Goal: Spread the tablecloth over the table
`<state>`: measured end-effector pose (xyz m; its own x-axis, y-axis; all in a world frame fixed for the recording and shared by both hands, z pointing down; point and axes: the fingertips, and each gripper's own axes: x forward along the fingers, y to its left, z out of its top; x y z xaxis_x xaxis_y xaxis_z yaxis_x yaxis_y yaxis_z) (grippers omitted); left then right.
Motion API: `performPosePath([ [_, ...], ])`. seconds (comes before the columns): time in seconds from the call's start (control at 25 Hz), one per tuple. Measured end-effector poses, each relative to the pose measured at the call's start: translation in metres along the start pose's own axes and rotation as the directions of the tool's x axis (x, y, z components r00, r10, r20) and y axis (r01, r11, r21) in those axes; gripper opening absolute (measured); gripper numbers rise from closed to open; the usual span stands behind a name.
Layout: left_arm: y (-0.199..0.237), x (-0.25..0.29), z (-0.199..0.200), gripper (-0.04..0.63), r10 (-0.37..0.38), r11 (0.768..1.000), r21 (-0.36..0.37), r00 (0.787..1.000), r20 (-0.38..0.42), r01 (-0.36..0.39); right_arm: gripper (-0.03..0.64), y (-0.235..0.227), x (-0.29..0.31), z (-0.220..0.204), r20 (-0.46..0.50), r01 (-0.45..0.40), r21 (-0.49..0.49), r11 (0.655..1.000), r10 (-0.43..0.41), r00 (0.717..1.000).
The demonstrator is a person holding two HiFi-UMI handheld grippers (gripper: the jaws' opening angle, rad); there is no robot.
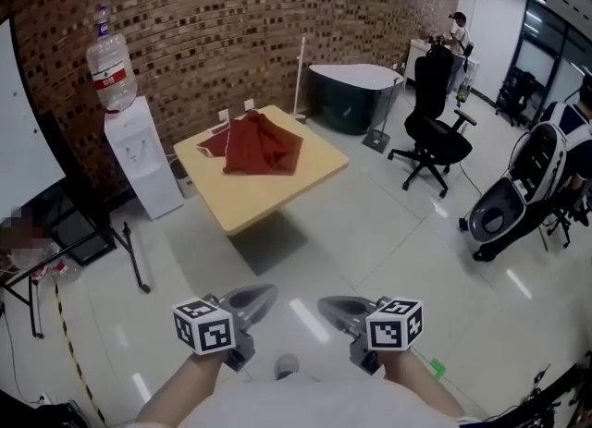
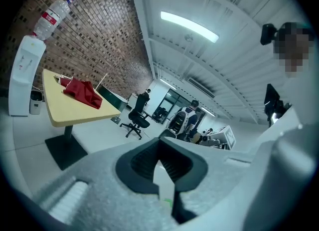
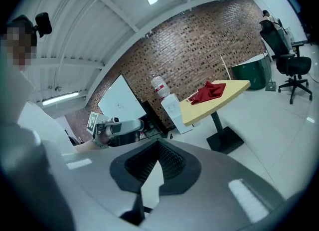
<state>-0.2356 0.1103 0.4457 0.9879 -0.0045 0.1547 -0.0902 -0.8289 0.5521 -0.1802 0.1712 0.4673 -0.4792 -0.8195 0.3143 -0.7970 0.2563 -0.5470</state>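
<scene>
The red tablecloth (image 1: 264,147) is seen crumpled in a heap on the far part of the yellow tabletop (image 1: 277,197), which is set near a water dispenser (image 1: 141,153). The left tool (image 1: 262,297) and the right tool (image 1: 330,306) are held side by side over the floor, well apart from the tabletop. Each tool's jaws are pressed together on nothing.

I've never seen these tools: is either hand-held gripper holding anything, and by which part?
Nothing is held. The left hand-held gripper and the right hand-held gripper are both shut and empty; the red tablecloth lies bunched on the table.
</scene>
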Motion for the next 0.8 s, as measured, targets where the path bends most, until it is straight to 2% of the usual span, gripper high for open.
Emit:
performPosePath([
  [0.12,0.053,0.026,0.055,0.002,0.005,1.000,-0.014,1.000,0.015,-0.005,-0.002,-0.032,0.036,0.058,-0.001,0.015,0.003,1.000,-0.015,1.000],
  [0.24,0.085,0.052,0.088,0.002,-0.003,1.000,-0.023,1.000,0.030,0.003,-0.002,-0.062,0.055,0.095,0.012,0.032,-0.005,0.999,-0.032,0.999],
  [0.48,0.127,0.080,0.113,0.002,0.007,0.999,-0.041,1.000,0.017,-0.006,-0.002,-0.109,0.071,0.133,0.044,0.057,0.049,0.997,-0.059,0.997],
  [0.64,0.154,0.098,0.130,0.002,0.032,0.998,-0.051,0.999,0.030,-0.030,-0.002,-0.145,0.083,0.166,0.084,0.084,0.036,0.996,-0.086,0.993],
  [0.8,0.180,0.120,0.150,0.002,0.067,0.997,-0.027,0.997,0.025,-0.067,-0.002,-0.188,0.107,0.201,0.099,0.061,0.048,0.997,-0.066,0.993],
])
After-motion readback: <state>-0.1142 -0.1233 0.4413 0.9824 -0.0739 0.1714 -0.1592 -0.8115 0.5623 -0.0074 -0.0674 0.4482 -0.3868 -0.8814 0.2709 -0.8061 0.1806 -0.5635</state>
